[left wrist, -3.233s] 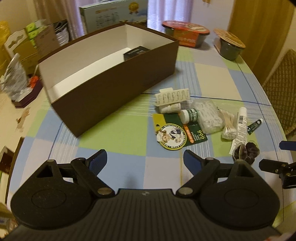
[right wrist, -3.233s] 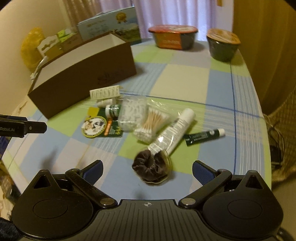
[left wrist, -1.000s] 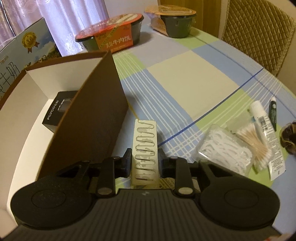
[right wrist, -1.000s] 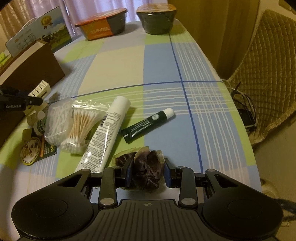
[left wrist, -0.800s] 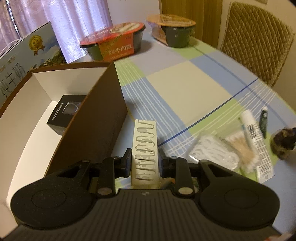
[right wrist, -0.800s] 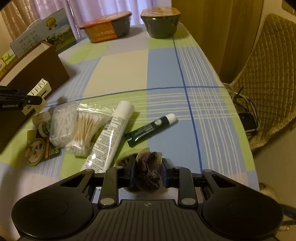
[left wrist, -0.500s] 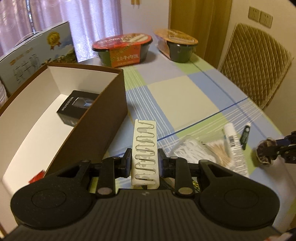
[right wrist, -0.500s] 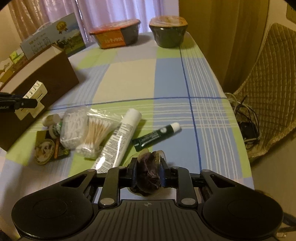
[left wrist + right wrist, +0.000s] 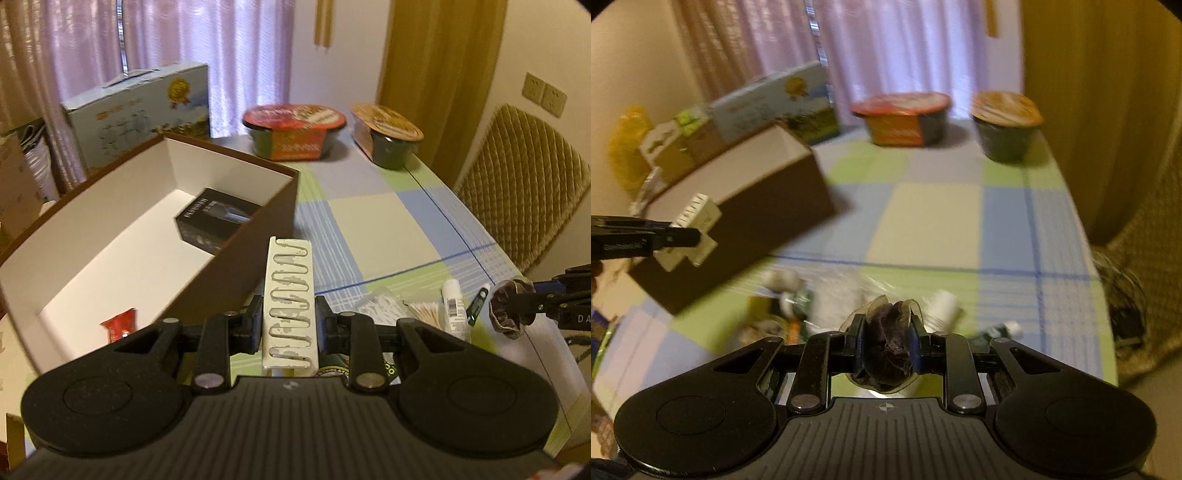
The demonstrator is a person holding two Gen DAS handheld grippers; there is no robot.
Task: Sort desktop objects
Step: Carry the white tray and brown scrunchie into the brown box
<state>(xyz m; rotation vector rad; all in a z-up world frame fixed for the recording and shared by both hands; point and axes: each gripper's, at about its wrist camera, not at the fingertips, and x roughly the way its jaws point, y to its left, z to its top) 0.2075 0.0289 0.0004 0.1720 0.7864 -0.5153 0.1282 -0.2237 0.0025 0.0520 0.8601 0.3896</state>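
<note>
Both grippers risen since half second ago, loads aloft beside brown box [image 9: 255,236].
- Left gripper [image 9: 290,326]: pinching white clip strip [image 9: 290,295], just right of box near wall. Risk: strip clips rim, twists out.
- Right gripper [image 9: 887,349]: pinching dark scrunchie [image 9: 886,350], well right of box. Risk: soft wrapper slips; grippers collide over box.
</note>
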